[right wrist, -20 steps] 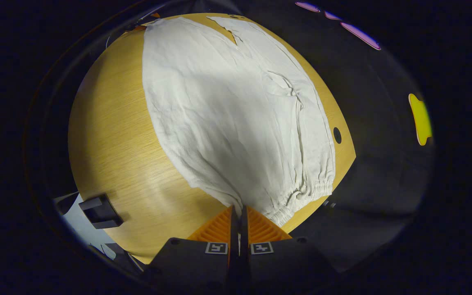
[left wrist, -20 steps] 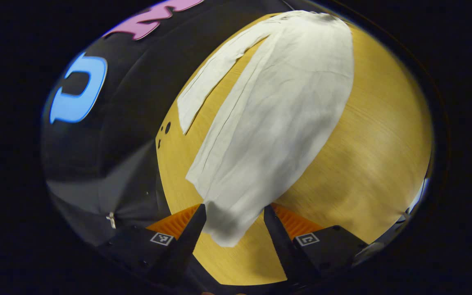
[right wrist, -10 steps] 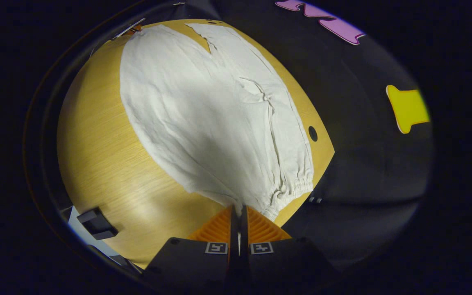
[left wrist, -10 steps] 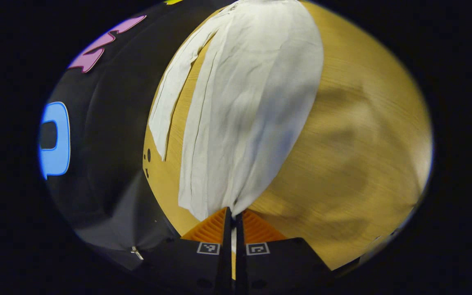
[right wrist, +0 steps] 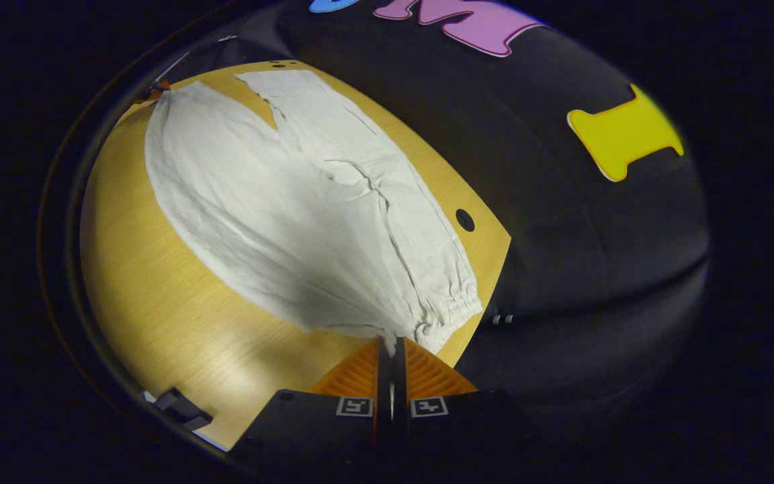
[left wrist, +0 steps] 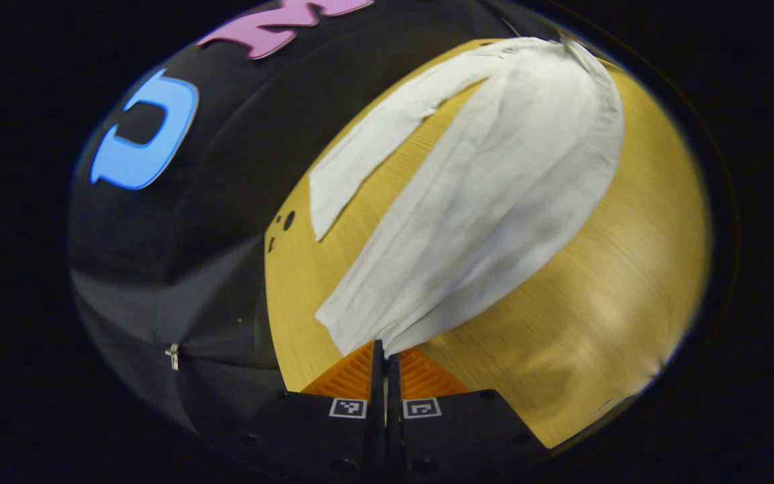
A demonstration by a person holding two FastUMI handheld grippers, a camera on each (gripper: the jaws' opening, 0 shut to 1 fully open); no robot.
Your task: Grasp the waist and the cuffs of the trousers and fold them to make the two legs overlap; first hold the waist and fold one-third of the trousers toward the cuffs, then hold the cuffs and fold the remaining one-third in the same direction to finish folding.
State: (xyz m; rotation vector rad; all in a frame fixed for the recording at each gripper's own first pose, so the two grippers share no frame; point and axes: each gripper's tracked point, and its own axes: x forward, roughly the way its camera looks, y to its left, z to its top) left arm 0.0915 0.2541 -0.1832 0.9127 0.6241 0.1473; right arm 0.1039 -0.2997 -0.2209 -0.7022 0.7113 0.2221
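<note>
Left gripper view: left gripper (left wrist: 384,349) has its fingers pressed together, pinching the cuff end of the near leg of the white trousers (left wrist: 494,195). That leg runs away from the fingers toward the top right, pulled taut with long creases fanning out from the pinch. The other leg (left wrist: 380,144) lies flat on the wooden table (left wrist: 602,282), apart from the held one, with a wedge of bare wood between them. Small holes in the tabletop (left wrist: 287,220) near its left edge.

Right gripper view: right gripper (right wrist: 392,346) has its fingers pressed together, pinching the near corner of the trousers' (right wrist: 279,222) gathered waist (right wrist: 451,310). Fabric is drawn up into folds converging on the pinch. Both legs spread away toward the top left over the table (right wrist: 179,323), split in a V at the far end. Round hole (right wrist: 465,220) in the tabletop just beside the trousers' right edge. Dark bracket-like object (right wrist: 182,409) at the table's near-left edge
</note>
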